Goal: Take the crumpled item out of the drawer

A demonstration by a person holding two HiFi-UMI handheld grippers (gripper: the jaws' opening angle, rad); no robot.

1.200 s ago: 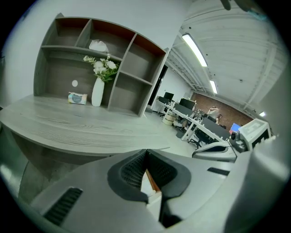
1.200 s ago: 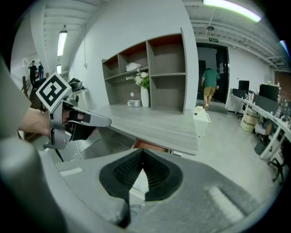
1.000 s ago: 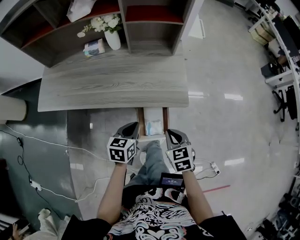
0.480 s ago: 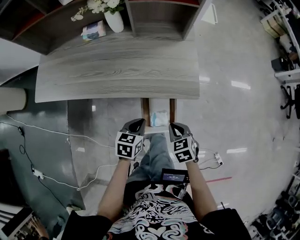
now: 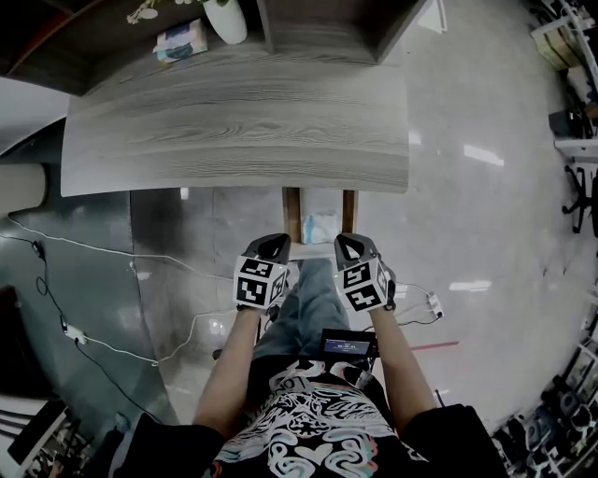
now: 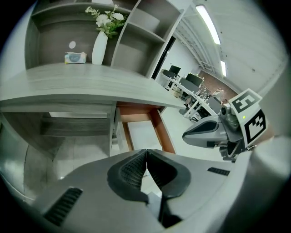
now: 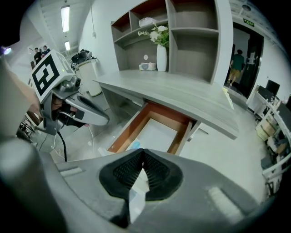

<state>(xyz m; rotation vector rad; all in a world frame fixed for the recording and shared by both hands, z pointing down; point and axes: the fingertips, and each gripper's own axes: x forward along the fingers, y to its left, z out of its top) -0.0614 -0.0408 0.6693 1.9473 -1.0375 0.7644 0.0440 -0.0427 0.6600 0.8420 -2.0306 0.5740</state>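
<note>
The drawer (image 5: 291,215) stands pulled out from under the desk's front edge. A crumpled white and pale blue item (image 5: 319,227) lies inside it, near the front. My left gripper (image 5: 273,246) hovers at the drawer's front left corner and my right gripper (image 5: 346,244) at its front right corner. Both are shut with nothing between the fingers. The left gripper view shows the drawer's (image 6: 160,132) pale floor past the jaws. In the right gripper view, the drawer (image 7: 127,129) lies ahead and a bit of the crumpled item (image 7: 134,145) peeks out just above the jaws.
The grey wooden desk (image 5: 234,131) spans the top, with a white vase of flowers (image 5: 224,17) and a tissue pack (image 5: 182,39) at its back. Cables (image 5: 93,252) and a power strip (image 5: 433,303) lie on the glossy floor. The person's leg (image 5: 304,313) is below the drawer.
The head view has shifted, so the desk and drawer sit higher in frame. Both grippers stay shut at the drawer's front, now slightly closer together.
</note>
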